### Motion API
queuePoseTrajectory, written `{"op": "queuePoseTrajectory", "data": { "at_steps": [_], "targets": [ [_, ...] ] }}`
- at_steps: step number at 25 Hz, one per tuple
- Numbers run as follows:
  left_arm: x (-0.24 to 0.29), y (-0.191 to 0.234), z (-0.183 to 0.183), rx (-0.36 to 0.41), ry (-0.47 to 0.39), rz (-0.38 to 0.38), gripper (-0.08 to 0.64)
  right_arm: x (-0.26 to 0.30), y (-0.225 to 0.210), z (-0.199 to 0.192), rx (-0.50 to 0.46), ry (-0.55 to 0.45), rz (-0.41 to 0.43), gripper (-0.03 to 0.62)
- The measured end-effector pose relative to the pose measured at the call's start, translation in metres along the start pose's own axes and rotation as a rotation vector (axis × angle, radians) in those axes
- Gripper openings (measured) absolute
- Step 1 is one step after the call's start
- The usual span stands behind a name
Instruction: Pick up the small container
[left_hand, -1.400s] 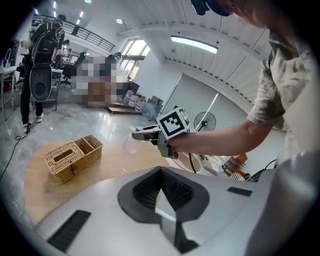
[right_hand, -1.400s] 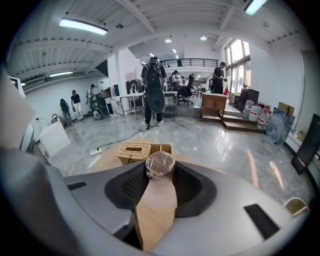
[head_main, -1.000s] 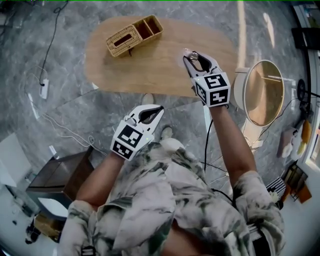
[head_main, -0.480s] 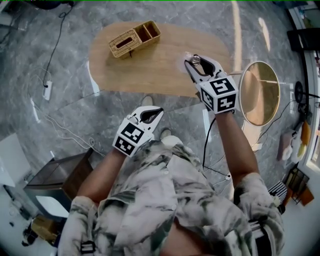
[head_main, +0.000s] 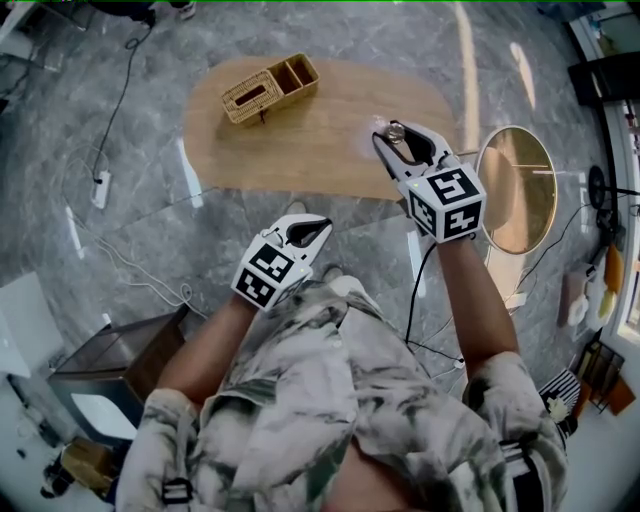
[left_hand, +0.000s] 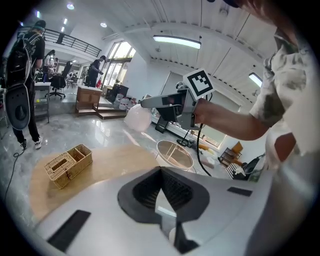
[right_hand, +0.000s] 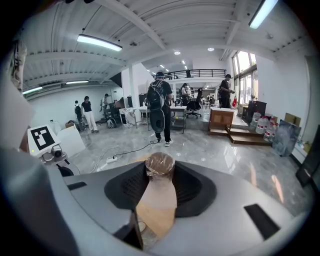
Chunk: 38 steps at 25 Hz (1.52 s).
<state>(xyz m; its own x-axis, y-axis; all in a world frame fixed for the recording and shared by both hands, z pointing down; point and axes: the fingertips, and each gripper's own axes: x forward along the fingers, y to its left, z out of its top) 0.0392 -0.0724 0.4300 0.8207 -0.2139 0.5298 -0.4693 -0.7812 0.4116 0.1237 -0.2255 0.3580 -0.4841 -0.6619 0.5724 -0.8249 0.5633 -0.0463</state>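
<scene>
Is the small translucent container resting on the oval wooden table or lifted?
Lifted: the right gripper holds the small translucent container in the air above the oval wooden table.

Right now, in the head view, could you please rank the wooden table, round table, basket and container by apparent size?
Largest to smallest:
1. wooden table
2. round table
3. basket
4. container; it is held up nearer the camera, yet looks clearly smallest.

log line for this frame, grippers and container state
right gripper: shut on small container | small container: held above wooden table | left gripper: shut, empty | wicker basket: on table
</scene>
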Motion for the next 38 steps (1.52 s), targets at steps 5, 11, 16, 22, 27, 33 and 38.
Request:
{"op": "queuePoseTrajectory", "data": {
  "at_steps": [5, 11, 16, 22, 27, 33, 38],
  "targets": [
    [0.003, -0.004, -0.001, 0.0, 0.002, -0.002, 0.021, -0.005, -0.004, -0.004, -0.004, 0.003, -0.011, 0.16],
    [0.005, -0.004, -0.005, -0.004, 0.007, -0.001, 0.021, -0.004, -0.008, -0.01, -0.003, 0.008, -0.022, 0.16],
    [0.005, -0.002, -0.002, -0.004, 0.01, -0.004, 0.021, -0.002, -0.01, -0.009, -0.001, 0.008, -0.02, 0.16],
    [0.006, 0.001, -0.002, -0.006, 0.016, -0.006, 0.021, 0.002, -0.012, -0.01, 0.005, 0.013, -0.018, 0.159],
    [0.006, 0.004, -0.001, -0.009, 0.025, -0.008, 0.021, 0.005, -0.015, -0.011, 0.01, 0.019, -0.018, 0.159],
    [0.005, 0.01, 0.0, -0.006, 0.034, -0.015, 0.021, 0.009, -0.017, -0.011, 0.01, 0.024, -0.024, 0.159],
    [0.006, 0.016, 0.002, -0.005, 0.038, -0.014, 0.021, 0.013, -0.02, -0.011, 0.015, 0.026, -0.032, 0.158]
  ]
}}
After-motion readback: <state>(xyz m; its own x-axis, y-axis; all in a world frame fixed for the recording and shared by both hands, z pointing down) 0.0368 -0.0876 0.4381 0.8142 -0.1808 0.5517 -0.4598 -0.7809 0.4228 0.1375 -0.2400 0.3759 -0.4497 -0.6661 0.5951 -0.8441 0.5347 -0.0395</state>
